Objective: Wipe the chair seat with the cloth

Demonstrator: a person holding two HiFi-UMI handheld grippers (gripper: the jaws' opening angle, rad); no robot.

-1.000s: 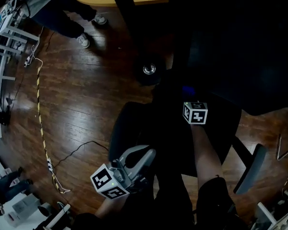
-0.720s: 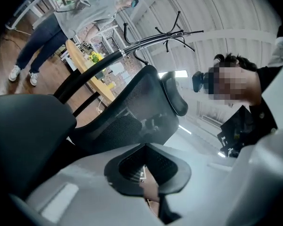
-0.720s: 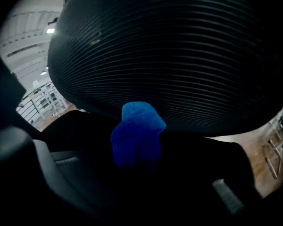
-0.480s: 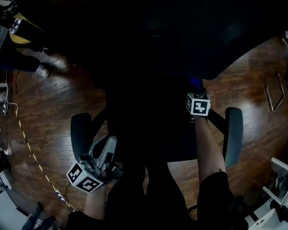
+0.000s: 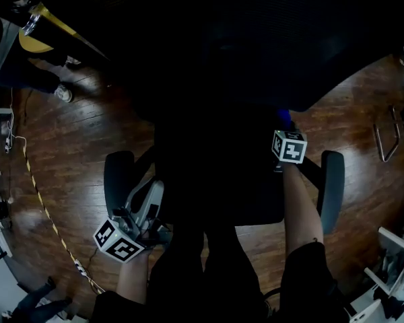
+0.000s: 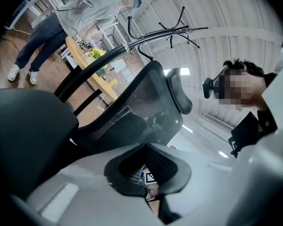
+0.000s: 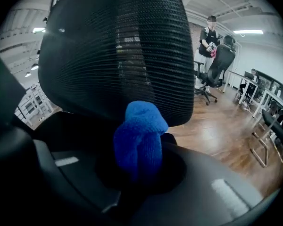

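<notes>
Where ribbed mesh [image 7: 122, 46] curves, right tool [image 7: 139, 169] pinches fleecy cloth [image 7: 140, 133].

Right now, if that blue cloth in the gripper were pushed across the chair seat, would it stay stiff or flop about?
Probably floppy: the blue cloth bunches into a soft folded lump in the right gripper. Its fuzzy knit look suggests it's light and would likely grip rather than slip.

head: steeply down over chair [image 5: 222, 173]; gripper views: close, facing backrest [image 7: 118, 51]
</notes>
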